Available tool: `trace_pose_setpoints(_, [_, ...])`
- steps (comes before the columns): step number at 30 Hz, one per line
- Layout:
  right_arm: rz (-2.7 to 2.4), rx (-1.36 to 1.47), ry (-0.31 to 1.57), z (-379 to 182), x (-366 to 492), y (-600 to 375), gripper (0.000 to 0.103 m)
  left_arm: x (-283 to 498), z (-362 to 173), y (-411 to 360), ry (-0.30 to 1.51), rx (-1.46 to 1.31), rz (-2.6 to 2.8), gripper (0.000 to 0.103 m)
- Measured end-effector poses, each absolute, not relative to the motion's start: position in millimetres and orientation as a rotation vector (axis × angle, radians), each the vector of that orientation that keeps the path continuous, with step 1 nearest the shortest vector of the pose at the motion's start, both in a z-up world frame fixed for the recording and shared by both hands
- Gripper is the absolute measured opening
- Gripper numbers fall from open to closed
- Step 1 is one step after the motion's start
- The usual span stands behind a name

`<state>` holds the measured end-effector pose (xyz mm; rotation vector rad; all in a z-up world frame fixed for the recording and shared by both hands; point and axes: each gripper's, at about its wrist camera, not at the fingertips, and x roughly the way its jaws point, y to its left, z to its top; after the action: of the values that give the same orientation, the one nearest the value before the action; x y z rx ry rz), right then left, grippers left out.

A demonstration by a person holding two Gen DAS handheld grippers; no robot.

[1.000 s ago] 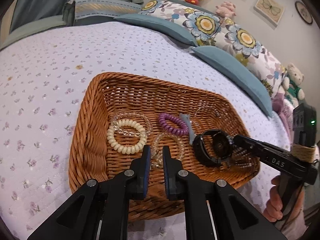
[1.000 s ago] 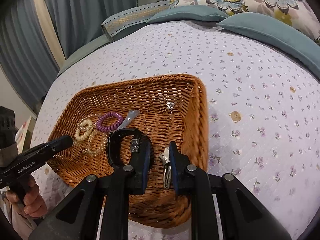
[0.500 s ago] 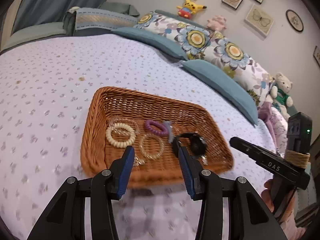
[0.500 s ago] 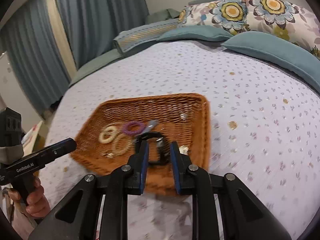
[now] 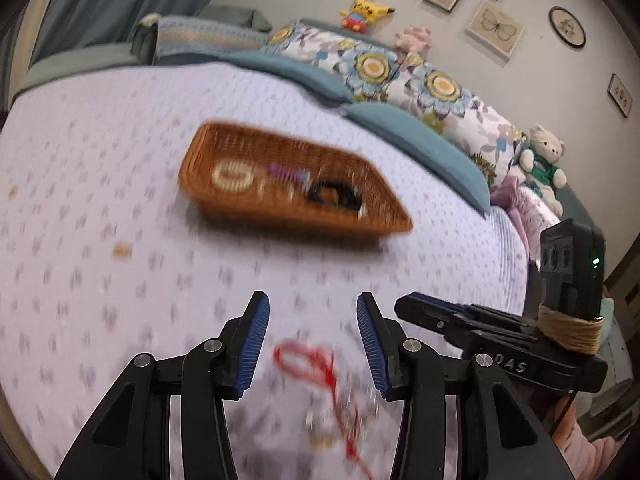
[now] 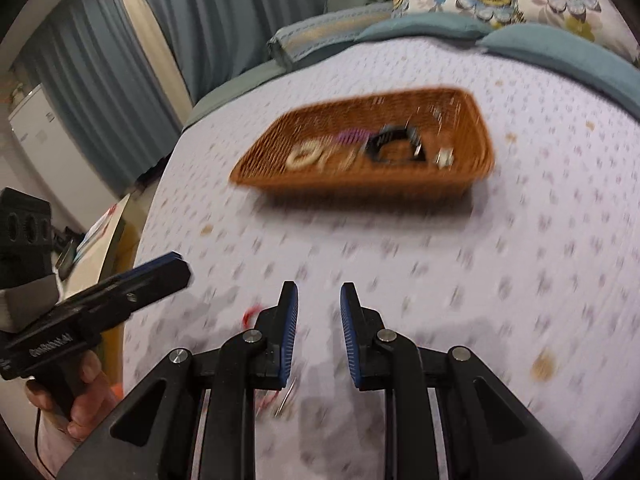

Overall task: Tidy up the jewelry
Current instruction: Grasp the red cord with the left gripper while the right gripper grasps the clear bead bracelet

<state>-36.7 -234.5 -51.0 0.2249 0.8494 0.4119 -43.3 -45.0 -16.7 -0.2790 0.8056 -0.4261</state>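
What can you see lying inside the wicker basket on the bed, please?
Inside the wicker basket: a cream coil ring, a purple coil tie, a black watch. Blur hides anything smaller.

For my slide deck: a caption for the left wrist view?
Open left gripper above a red string bracelet on the bedspread, brown wicker basket beyond.

Bed (image 5: pixel 120 152) bears wicker basket (image 5: pixel 256 216); red cord (image 5: pixel 308 364).

Bedspread (image 5: pixel 120 152): pale lilac, small purple floral print, at 9 o'clock. Basket (image 5: pixel 208 196): orange-brown wicker, centre. Inside it: cream ring (image 5: pixel 233 176), purple coil (image 5: pixel 286 171), black band (image 5: pixel 332 196). Cord (image 5: pixel 308 364): red, at 6 o'clock. Claw pads (image 5: pixel 254 340): blue, ribbed. Pillows (image 5: pixel 400 76): floral, blue and yellow, at 1 o'clock.
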Motion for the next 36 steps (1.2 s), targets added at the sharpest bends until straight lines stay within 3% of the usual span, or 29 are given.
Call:
trace_pose_setpoints(8, [0.468,0.210,0.936,-76.0,-66.8,-210.6,0.024,-46.4,-63.4,-21.2,0.906,-0.395,-0.361,0.046])
trace_pose_setpoints(19, [0.395,0.107,0.967,-91.2,-62.3,-191.6,0.024,-19.8,-78.2,-48.7,0.975,-0.334,-0.383,0.044])
trace_pose_setpoints(24, [0.365,0.062,0.971,-93.0,-58.9,-187.3,0.012,-16.9,-79.5,-71.3,0.998,-0.191,-0.381,0.041])
trace_pose_setpoints(25, [0.356,0.058,0.970,-93.0,-58.3,-189.0,0.005,-17.7,-79.6,-74.2,0.999,-0.171,-0.385,0.039])
trace_pose_setpoints(29, [0.325,0.042,0.947,-89.3,-58.2,-197.7,0.002,-22.0,-79.4,-85.7,0.998,-0.091,-0.386,0.028])
trace_pose_setpoints(31, [0.277,0.016,0.923,-85.7,-57.8,-204.2,0.002,-21.8,-80.5,-84.9,1.004,-0.099,-0.396,0.007])
trace_pose_setpoints(36, [0.208,0.080,0.899,-82.7,-49.6,-236.1,0.002,-18.7,-81.9,-78.6,1.012,-0.149,-0.401,0.004])
